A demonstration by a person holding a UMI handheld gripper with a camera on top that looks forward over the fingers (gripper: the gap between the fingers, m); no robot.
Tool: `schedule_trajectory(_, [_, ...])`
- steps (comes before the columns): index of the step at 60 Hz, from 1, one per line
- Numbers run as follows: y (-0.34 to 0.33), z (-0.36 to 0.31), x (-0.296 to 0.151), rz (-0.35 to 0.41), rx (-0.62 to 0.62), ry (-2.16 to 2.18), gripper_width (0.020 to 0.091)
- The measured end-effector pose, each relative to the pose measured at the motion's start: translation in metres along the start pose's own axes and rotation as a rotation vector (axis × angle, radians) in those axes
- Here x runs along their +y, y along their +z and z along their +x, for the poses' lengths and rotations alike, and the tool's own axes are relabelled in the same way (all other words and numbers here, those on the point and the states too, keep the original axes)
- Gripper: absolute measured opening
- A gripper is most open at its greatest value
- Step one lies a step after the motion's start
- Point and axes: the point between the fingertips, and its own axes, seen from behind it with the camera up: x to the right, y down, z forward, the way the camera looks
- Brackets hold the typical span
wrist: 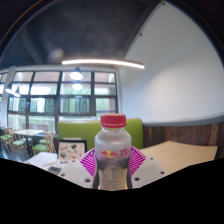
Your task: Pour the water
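Upright between the fingers, long axis vertical: a clear bottle with a red cap, clamped by the gripper — both pink pads pressed to its sides. Beyond: pale table, green bench, windows. No receiving cup visible — nothing blocking.

My clear water bottle stands upright at 12 o'clock. Its red cap is on; a pink-striped label wraps its middle.

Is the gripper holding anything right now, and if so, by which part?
Yes: the jaws are shut on the water bottle, pads pressing its body at label height, below the red cap.
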Motion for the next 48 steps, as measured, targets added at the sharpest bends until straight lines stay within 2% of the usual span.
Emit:
schedule_trajectory(7, [-0.014,0.026,0.058,-0.101,0.009,0.015,0.0371])
schedule_trajectory(8, [0.003,0.026,0.065,-0.112,0.006,0.024,0.0372])
schedule_trajectory(14, [-0.004,0.016,0.085,-0.138,-0.031,0.048,0.0372])
schedule_trajectory(15, [0.015,0.015,0.091,-0.147,-0.031,0.048,0.0371])
schedule_trajectory(21, [0.023,0.010,0.121,-0.215,-0.037,0.020,0.0370])
schedule_trajectory(23, [0.018,0.012,0.127,-0.238,-0.034,-0.008,0.0389])
schedule_trajectory(24, [0.018,0.012,0.118,-0.210,-0.032,-0.011,0.0373])
schedule_trajectory(38, [0.019,0.013,0.121,-0.197,-0.012,-0.041,0.0380])
schedule_trajectory(45, [0.027,0.014,0.123,-0.190,-0.016,-0.053,0.0543])
schedule_trajectory(48, [0.021,0.016,0.131,-0.237,-0.013,-0.054,0.0680])
